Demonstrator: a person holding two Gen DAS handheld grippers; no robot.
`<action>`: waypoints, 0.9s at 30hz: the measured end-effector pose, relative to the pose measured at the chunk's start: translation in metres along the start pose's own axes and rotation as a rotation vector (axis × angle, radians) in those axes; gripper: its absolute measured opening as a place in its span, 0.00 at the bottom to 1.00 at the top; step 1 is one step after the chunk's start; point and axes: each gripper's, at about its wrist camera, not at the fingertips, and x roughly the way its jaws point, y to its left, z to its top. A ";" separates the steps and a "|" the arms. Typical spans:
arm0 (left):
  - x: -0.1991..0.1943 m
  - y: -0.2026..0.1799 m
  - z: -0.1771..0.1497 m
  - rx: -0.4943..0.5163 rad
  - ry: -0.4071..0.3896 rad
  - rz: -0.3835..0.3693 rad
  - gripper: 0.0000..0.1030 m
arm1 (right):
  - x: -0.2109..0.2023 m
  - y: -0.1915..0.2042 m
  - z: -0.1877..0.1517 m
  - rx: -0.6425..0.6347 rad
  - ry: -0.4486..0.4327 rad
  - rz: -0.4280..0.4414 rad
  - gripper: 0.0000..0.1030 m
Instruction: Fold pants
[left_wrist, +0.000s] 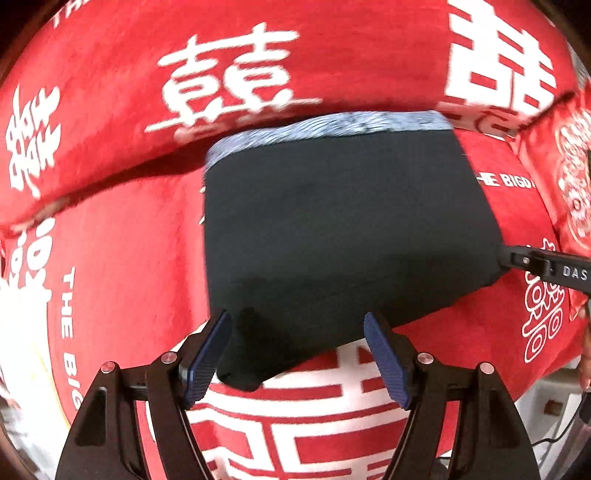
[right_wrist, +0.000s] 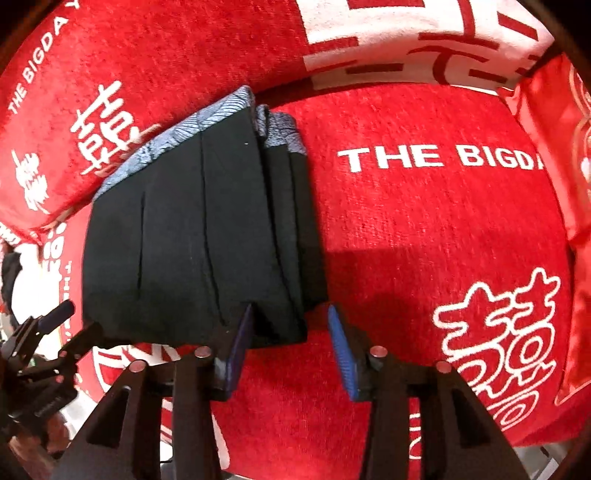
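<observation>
The dark pants (left_wrist: 332, 221) lie folded into a thick stack on a red cloth, with their blue-grey patterned waistband (left_wrist: 332, 125) at the far edge. My left gripper (left_wrist: 295, 321) stands open over the stack's near corner; the fabric lies between the blue pads without being pinched. In the right wrist view the pants (right_wrist: 203, 240) show several stacked layers along their right side. My right gripper (right_wrist: 291, 314) is open at the stack's near right corner, which sits between its fingers, close to the left pad (right_wrist: 240, 347). The right gripper's finger (left_wrist: 535, 264) also shows at the stack's right edge.
The red cloth (right_wrist: 424, 240) with white characters and lettering covers a soft seat and a raised back (left_wrist: 147, 55). A shiny red cushion (right_wrist: 554, 147) lies at the right edge. The left gripper's body (right_wrist: 40, 354) is at the lower left of the right wrist view.
</observation>
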 end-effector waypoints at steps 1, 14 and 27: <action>0.001 0.004 0.000 -0.008 0.008 -0.001 0.73 | 0.000 0.002 0.000 0.001 -0.001 -0.010 0.48; 0.000 0.039 -0.007 0.007 0.045 -0.028 0.73 | -0.006 0.028 -0.018 0.038 0.013 -0.190 0.54; 0.003 0.050 -0.015 0.023 0.071 -0.044 0.73 | -0.013 0.053 -0.062 0.118 0.013 -0.115 0.69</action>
